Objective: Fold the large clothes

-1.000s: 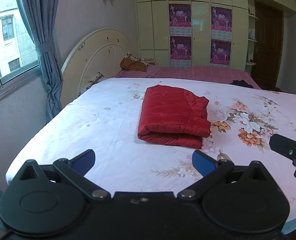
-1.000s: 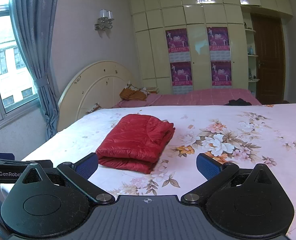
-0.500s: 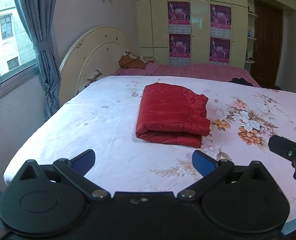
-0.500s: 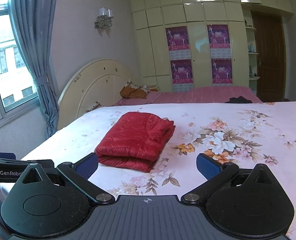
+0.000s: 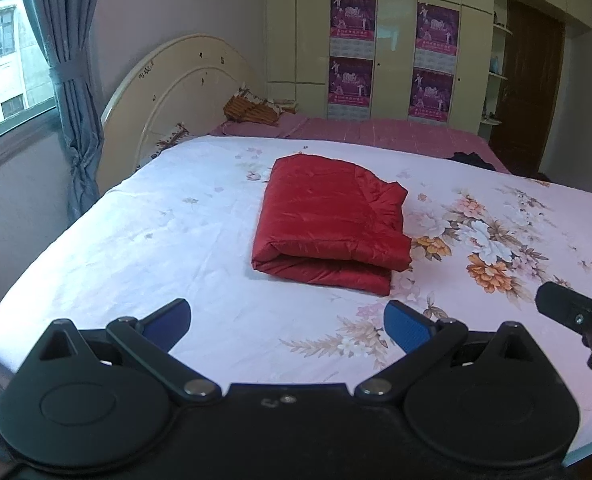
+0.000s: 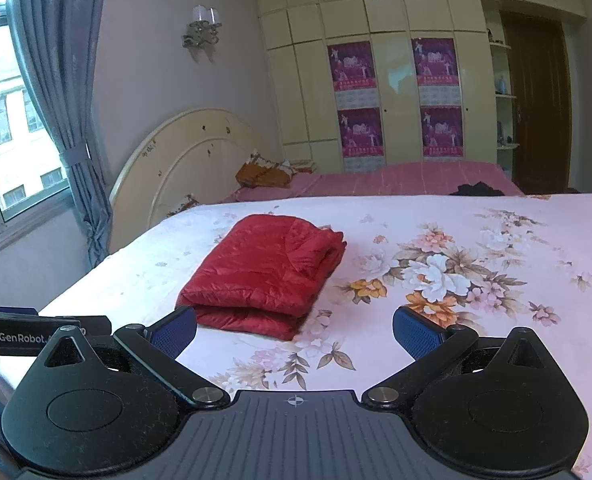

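A red quilted jacket (image 5: pixel 332 224) lies folded into a compact rectangle on a bed (image 5: pixel 143 240) dressed in a white floral sheet, a little toward the headboard (image 6: pixel 183 156) side of its middle. The left claw (image 5: pixel 285 322) and the right claw (image 6: pixel 293 330) both hover over the bed's near edge with fingers spread wide apart, holding nothing, well short of the garment. Behind stand cream wardrobe doors (image 6: pixel 392 92) hung with purple posters and a blue curtain (image 5: pixel 67 80).
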